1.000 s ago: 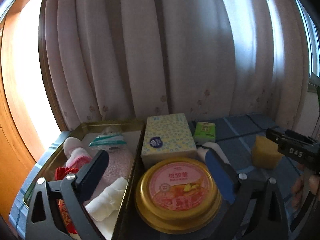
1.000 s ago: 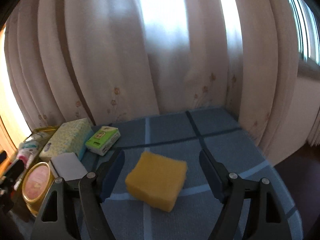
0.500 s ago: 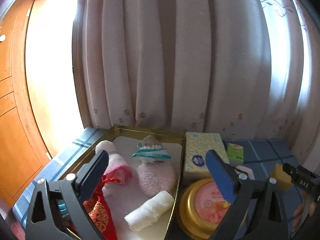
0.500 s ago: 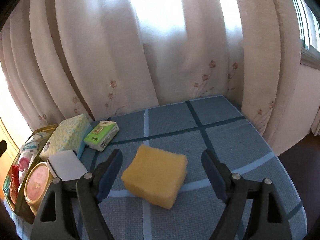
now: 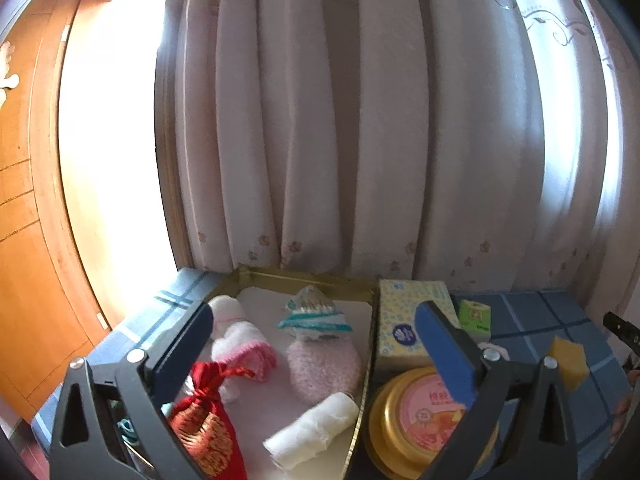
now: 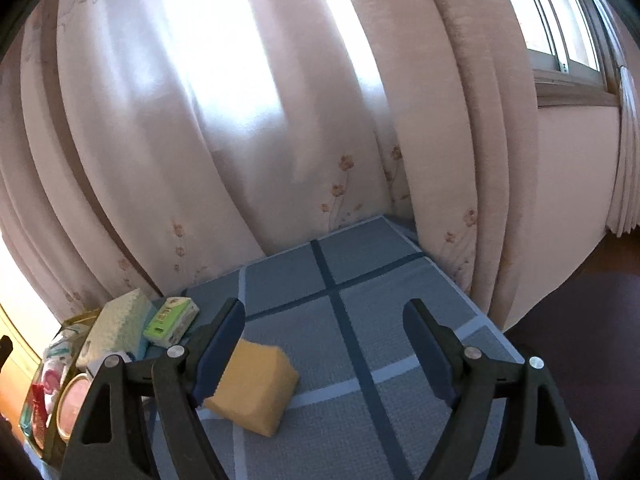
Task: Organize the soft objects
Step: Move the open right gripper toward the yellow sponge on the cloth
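Note:
A yellow sponge point(image 6: 256, 388) lies on the blue checked cloth, partly behind my right gripper's left finger. My right gripper point(image 6: 324, 344) is open and holds nothing. In the left wrist view a gold tin tray point(image 5: 304, 278) holds a red pouch point(image 5: 204, 428), a pink-and-white sock point(image 5: 240, 340), a fuzzy pink item point(image 5: 324, 364) with a teal-striped packet point(image 5: 314, 316) on it, and a white roll point(image 5: 312, 436). My left gripper point(image 5: 316, 348) hangs open above the tray. The sponge point(image 5: 568, 360) shows at the far right there.
Right of the tray stand a patterned tissue box point(image 5: 404, 320), a green tissue pack point(image 5: 474, 314) and a round gold can with a pink lid point(image 5: 432, 412). Pale curtains point(image 6: 280, 140) close off the back. The cloth point(image 6: 392, 280) ends at a drop on the right.
The left gripper swung left from over the can to above the tray. The right gripper shifted right and rolled, so the sponge now sits by its left finger instead of centred between them.

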`<state>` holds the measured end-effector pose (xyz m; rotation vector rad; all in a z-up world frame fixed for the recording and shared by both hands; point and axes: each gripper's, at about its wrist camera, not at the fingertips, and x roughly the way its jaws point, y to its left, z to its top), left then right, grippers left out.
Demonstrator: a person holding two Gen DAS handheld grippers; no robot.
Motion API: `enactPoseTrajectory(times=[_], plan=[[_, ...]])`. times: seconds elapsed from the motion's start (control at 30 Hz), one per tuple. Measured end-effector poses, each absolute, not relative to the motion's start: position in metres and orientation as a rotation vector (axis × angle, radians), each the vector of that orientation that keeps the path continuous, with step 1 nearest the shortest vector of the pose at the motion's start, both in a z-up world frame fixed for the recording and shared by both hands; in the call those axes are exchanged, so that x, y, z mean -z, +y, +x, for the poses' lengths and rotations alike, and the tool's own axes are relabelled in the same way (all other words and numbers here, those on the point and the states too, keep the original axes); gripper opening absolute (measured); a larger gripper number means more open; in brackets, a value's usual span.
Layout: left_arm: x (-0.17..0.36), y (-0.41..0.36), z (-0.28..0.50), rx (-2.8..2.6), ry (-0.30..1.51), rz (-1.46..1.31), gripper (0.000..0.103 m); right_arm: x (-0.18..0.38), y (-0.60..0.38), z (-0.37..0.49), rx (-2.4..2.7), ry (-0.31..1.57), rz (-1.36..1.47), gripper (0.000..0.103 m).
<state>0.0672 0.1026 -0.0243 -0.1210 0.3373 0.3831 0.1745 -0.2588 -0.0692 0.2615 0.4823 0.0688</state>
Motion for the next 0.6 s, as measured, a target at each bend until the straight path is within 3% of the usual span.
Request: enactPoseTrajectory(times=[0.33,0.6], plan=[[0.01,0.127,0.063,-0.41,0.307,-0.134,0.102,0.073,-0.253,0.167,-0.097,0.417,0.29,0.084],[0.027,0.096,0.065,-0.355,0.336,-0.069,0.102,0.069,-0.247,0.162,-0.101,0.397,0.246,0.09]])
